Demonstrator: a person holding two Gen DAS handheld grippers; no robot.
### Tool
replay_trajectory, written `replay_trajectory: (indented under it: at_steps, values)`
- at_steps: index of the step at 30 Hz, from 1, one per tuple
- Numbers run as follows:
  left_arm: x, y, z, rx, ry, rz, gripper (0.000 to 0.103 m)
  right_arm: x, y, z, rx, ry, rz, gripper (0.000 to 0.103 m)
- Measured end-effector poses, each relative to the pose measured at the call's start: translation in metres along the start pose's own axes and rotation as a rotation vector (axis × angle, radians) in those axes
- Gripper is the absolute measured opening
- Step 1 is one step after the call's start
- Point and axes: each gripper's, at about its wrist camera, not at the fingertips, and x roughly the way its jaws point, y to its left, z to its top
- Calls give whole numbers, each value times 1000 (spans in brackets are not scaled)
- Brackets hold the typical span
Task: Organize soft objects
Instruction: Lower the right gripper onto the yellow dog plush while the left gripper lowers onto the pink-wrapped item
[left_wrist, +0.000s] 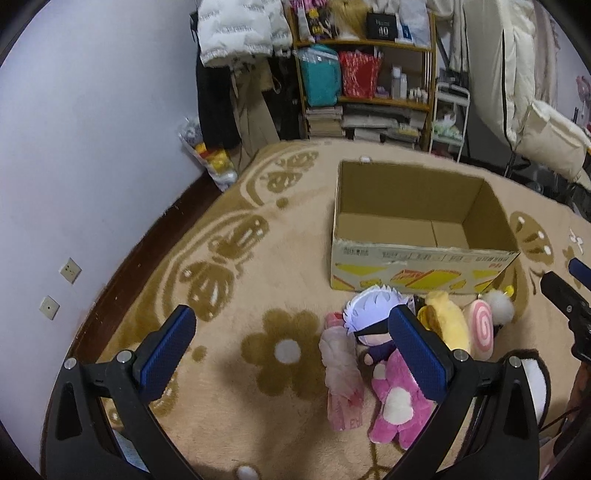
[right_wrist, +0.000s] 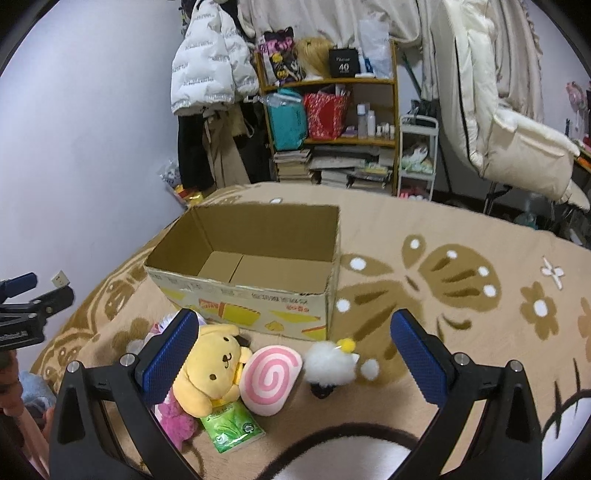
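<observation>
An open, empty cardboard box (left_wrist: 417, 254) (right_wrist: 255, 295) stands on the beige blanket. In front of it lie soft toys: a yellow dog plush (right_wrist: 214, 365) (left_wrist: 447, 317), a pink swirl cushion (right_wrist: 271, 378) (left_wrist: 480, 328), a white fluffy toy (right_wrist: 330, 363) (left_wrist: 498, 304), a white-haired doll (left_wrist: 373, 314), a pink plush (left_wrist: 395, 406) and a pale pink bundle (left_wrist: 341, 373). A green tissue pack (right_wrist: 232, 426) lies under the dog. My left gripper (left_wrist: 291, 347) is open above the blanket, left of the toys. My right gripper (right_wrist: 295, 350) is open above the swirl cushion and fluffy toy.
The blanket (left_wrist: 258, 258) covers a bed beside a white wall (left_wrist: 92, 147). A shelf (left_wrist: 365, 74) with bags and books, hanging jackets (right_wrist: 210, 66) and a white cart (right_wrist: 419, 155) stand beyond the bed. A dark-rimmed white plush shape (right_wrist: 343, 454) lies at the near edge.
</observation>
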Motion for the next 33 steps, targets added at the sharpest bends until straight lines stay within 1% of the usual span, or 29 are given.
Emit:
replay_trajectory:
  at_steps: [4, 9, 15, 16, 24, 26, 31, 33]
  values:
    - [23, -4, 3, 4, 73, -11, 103, 12, 3, 4, 3, 26, 34, 103]
    - [48, -3, 6, -15, 168, -37, 103, 32, 13, 7, -3, 68, 83, 103]
    - [75, -6, 4, -22, 261, -57, 103, 52, 24, 5, -15, 112, 140, 103]
    - [82, -7, 4, -28, 288, -63, 103, 54, 26, 5, -20, 119, 144, 103]
    - [105, -7, -5, -44, 375, -54, 103, 74, 39, -4, -74, 178, 179, 103]
    - [110, -6, -8, -58, 398, -64, 103, 79, 43, -7, -89, 199, 193, 103]
    - [125, -5, -14, -61, 439, -48, 103, 89, 52, -16, -120, 244, 224, 103]
    - [127, -4, -18, -66, 451, -55, 103, 91, 55, -18, -131, 254, 237, 103]
